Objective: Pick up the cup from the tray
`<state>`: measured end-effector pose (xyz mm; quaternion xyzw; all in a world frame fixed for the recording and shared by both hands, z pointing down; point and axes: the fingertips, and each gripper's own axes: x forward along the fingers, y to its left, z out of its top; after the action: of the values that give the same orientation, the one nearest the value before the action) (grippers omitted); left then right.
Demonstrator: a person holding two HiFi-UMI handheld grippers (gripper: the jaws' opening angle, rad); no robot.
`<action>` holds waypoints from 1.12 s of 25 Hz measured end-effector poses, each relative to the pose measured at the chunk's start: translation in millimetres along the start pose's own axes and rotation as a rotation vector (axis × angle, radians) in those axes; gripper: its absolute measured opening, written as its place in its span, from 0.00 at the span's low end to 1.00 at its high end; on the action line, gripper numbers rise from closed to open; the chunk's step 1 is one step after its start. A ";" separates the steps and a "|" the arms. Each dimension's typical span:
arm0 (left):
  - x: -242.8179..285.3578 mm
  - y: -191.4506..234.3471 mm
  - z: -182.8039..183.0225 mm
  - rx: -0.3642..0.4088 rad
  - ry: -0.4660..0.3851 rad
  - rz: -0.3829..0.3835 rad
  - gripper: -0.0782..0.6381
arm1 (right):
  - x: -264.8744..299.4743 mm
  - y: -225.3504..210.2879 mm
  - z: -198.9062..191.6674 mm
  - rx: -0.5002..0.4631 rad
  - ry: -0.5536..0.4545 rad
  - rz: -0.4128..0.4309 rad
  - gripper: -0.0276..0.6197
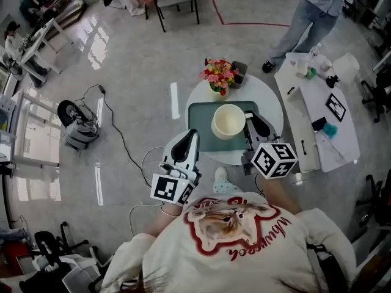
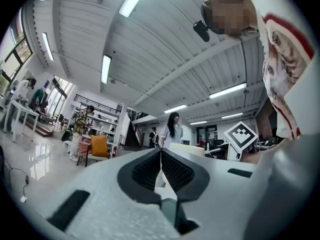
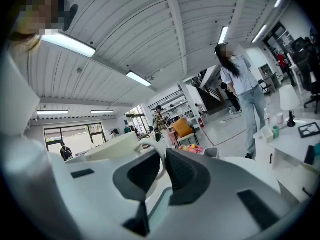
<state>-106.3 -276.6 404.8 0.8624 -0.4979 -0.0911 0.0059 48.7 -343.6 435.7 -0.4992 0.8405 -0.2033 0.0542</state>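
Note:
A cream cup (image 1: 228, 121) is over the teal tray (image 1: 201, 118) on the round white table (image 1: 269, 99). I cannot tell whether the cup rests on the tray or hangs just above it. My right gripper (image 1: 249, 121) is at the cup's right side, shut on its handle. In the right gripper view the white handle (image 3: 160, 160) sits pinched between the dark pads (image 3: 184, 170), with the cup (image 3: 114, 146) to the left. My left gripper (image 1: 190, 134) hovers at the tray's near-left corner, shut and holding nothing. Its view shows the cup (image 2: 187, 148) beyond the touching tips (image 2: 161, 153).
A vase of flowers (image 1: 219, 75) and a dark object (image 1: 239, 71) stand at the table's far edge. A long white desk (image 1: 317, 118) with small items is close on the right. A person (image 1: 311, 11) stands beyond it. Cables and a bag (image 1: 79, 130) lie on the floor at left.

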 end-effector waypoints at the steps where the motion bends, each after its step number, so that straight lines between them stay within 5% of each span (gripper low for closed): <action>1: -9.4 -5.2 1.4 0.003 -0.001 -0.005 0.13 | -8.7 4.7 -3.4 0.004 -0.001 -0.002 0.12; 15: -136.6 -82.7 8.0 -0.010 0.011 -0.051 0.13 | -137.9 60.3 -46.6 0.045 -0.013 -0.038 0.12; 28: -172.9 -135.5 17.4 0.005 -0.001 -0.095 0.13 | -213.1 80.1 -53.5 0.037 -0.022 -0.031 0.12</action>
<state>-77.1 -58.2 400.1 0.8851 -0.4565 -0.0902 -0.0007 73.2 -111.1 429.0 -0.5131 0.8283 -0.2141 0.0694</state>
